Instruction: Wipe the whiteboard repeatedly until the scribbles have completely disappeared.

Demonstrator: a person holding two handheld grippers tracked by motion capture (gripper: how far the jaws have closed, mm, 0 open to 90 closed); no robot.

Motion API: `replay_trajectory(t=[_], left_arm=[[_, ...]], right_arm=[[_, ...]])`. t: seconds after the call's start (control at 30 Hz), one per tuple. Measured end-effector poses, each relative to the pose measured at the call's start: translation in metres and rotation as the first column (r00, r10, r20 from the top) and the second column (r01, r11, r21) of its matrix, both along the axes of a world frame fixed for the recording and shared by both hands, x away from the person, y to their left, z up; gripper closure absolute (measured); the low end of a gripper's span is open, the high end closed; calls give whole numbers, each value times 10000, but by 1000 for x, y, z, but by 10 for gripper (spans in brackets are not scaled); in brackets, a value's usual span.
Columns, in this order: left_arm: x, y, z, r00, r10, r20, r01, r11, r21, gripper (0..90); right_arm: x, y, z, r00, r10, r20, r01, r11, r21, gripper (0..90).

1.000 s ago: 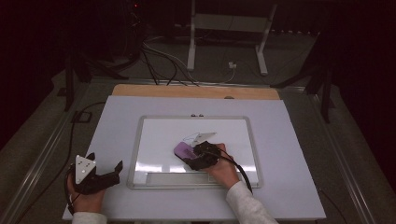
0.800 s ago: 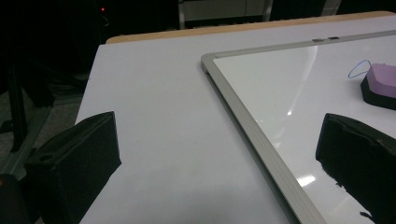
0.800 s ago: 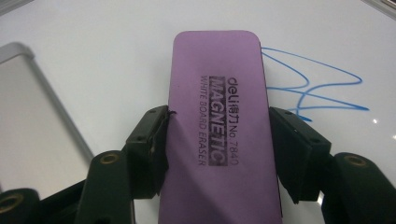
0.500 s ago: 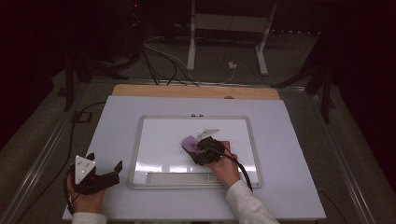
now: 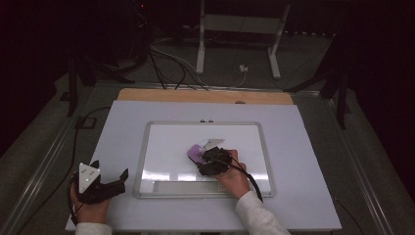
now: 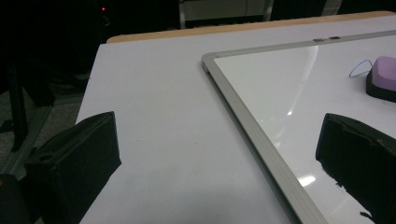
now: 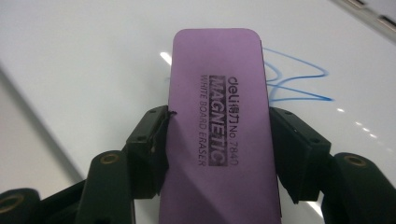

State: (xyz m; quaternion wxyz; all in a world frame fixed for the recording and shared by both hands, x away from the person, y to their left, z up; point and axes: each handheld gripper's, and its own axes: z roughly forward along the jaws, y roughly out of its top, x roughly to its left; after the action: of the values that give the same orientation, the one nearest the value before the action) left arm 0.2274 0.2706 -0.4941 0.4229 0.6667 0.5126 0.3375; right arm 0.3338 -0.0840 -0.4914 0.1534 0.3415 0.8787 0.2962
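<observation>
A person seated at a pale grey table works a purple rectangular foam whiteboard eraser (image 7: 218,126) across a silver-framed whiteboard (image 5: 147,152) lying flat at the table's centre. The right gripper (image 5: 211,160), seen from the high view over the middle of the board, has its two black jaws pressed against the eraser's long sides, and the right gripper view shows the block pinched squarely between them with its printed face up (the lettering reads "MAGNETIC WHITE BOARD ERASER"). That side-on grip keeps the felt underside flat on the board, which looks to be the point: a looping blue marker scribble (image 7: 294,81) lies just beyond and beside the eraser's far end, and part of it seems to run under the block. Judging by that, the wiping is under way but not finished, since blue line is plainly left on the surface.

The left gripper (image 5: 105,183) rests on the table near the front left corner, well apart from the eraser and just outside the board's frame. Its jaws stand wide with nothing between them, as the left gripper view confirms, with bare tabletop and the board's corner between the two black pads. Parked there, it appears to be kept clear of the work rather than steadying the board. A light wooden strip (image 5: 205,96) edges the table's far side, with dark cables and stands on the floor behind.
</observation>
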Motion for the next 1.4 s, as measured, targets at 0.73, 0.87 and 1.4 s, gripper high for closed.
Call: replay_trajectory(t=[0.73, 0.87, 1.4], left_arm=[[-1, 1, 0, 10000, 30, 33, -30, 10000, -26, 6], [0, 0, 0, 10000, 1, 19, -1, 10000, -4, 6], [-1, 1, 0, 10000, 10, 30, -10, 10000, -8, 6]], right_arm=[[-3, 0, 1, 9999, 97, 53, -96, 9997, -203, 418], [1, -4, 1, 9992, -384, 100, 386, 9989, -248, 418], [8, -19, 1, 9938, -1112, 56, 1113, 9935, -243, 418]])
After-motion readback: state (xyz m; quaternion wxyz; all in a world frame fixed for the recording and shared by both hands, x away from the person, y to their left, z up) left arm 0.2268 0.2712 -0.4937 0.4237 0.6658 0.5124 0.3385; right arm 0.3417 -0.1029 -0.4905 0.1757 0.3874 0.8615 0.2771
